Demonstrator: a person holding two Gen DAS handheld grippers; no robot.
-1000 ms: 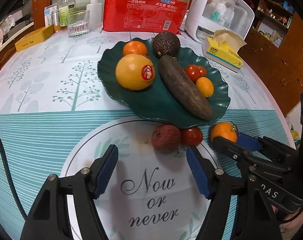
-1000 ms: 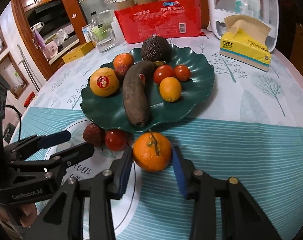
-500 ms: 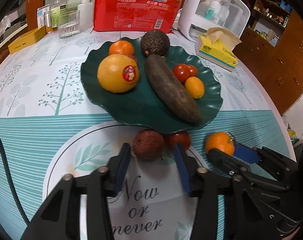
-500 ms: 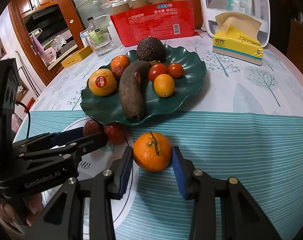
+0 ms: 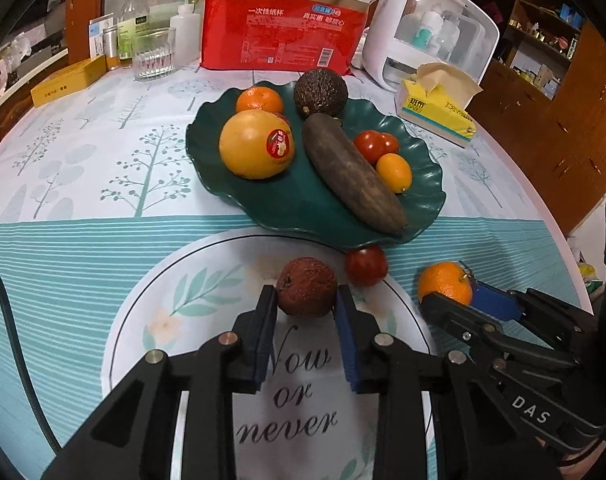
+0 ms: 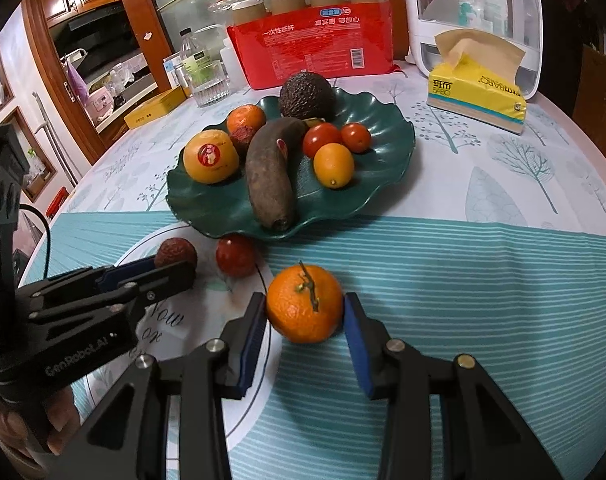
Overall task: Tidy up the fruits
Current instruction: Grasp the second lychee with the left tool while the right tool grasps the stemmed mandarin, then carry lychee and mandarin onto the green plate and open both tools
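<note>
A wrinkled dark red fruit (image 5: 306, 288) lies on the tablecloth in front of the green plate (image 5: 303, 208). My left gripper (image 5: 305, 300) is shut on it, with both blue pads pressed to its sides. My right gripper (image 6: 305, 308) is shut on a mandarin (image 6: 303, 300) with a stem, which rests on the striped cloth. A loose tomato (image 5: 366, 266) sits between the two fruits, against the plate's near rim. On the plate are a grapefruit (image 5: 257, 144), a dark long fruit (image 5: 351, 176), an avocado (image 5: 320, 92), tomatoes and small orange fruits.
A yellow tissue box (image 5: 437, 110) stands right of the plate, with a white cabinet (image 5: 431, 36) behind it. At the back are a red pack of paper cups (image 5: 279, 36), a glass (image 5: 155, 56) and bottles. A yellow box (image 5: 69, 80) lies far left.
My left gripper's jaws have closed from wide apart onto the dark red fruit, after moving in around it. The right gripper has stayed on the mandarin.
</note>
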